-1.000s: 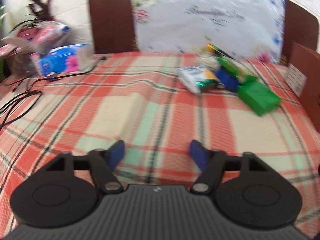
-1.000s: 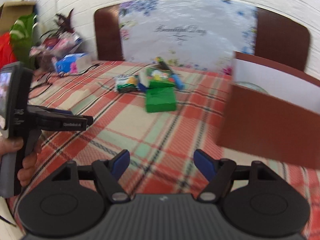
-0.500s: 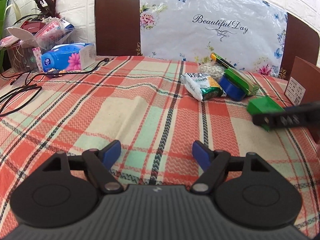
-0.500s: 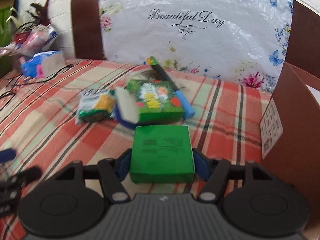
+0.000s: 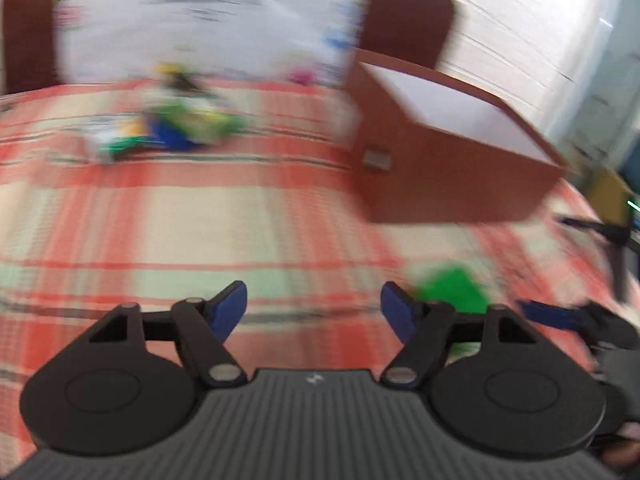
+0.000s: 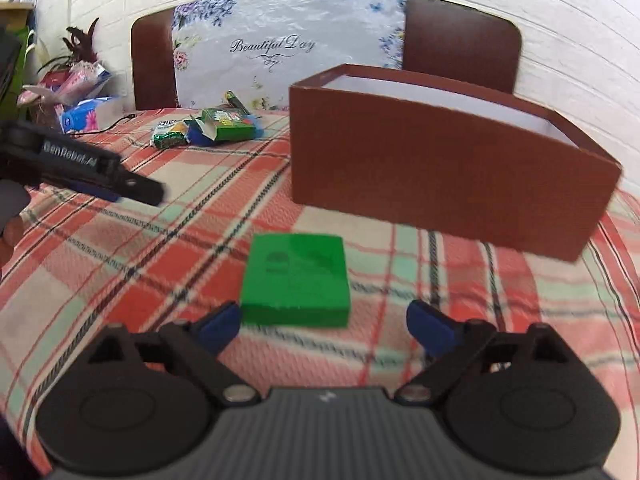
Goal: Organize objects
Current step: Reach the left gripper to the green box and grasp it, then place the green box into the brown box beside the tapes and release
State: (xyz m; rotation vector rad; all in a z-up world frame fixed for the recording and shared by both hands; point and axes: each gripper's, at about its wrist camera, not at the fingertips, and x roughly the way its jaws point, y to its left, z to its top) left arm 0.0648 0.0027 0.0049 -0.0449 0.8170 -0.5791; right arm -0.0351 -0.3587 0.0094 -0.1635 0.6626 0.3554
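Your right gripper (image 6: 322, 326) jaws are opening, clear of the green box (image 6: 295, 278); left gripper (image 5: 314, 306) jaws closing, empty. Nothing visibly sits in the brown box (image 6: 448, 168); the snack pile (image 6: 208, 128) waits near the desk's far edge.

One green box (image 6: 295, 276), one brown box (image 6: 448, 176), two grippers.

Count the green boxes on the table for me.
2. A plain green box lies just ahead of the right gripper; a printed green box sits in the far pile. More may be hidden there.
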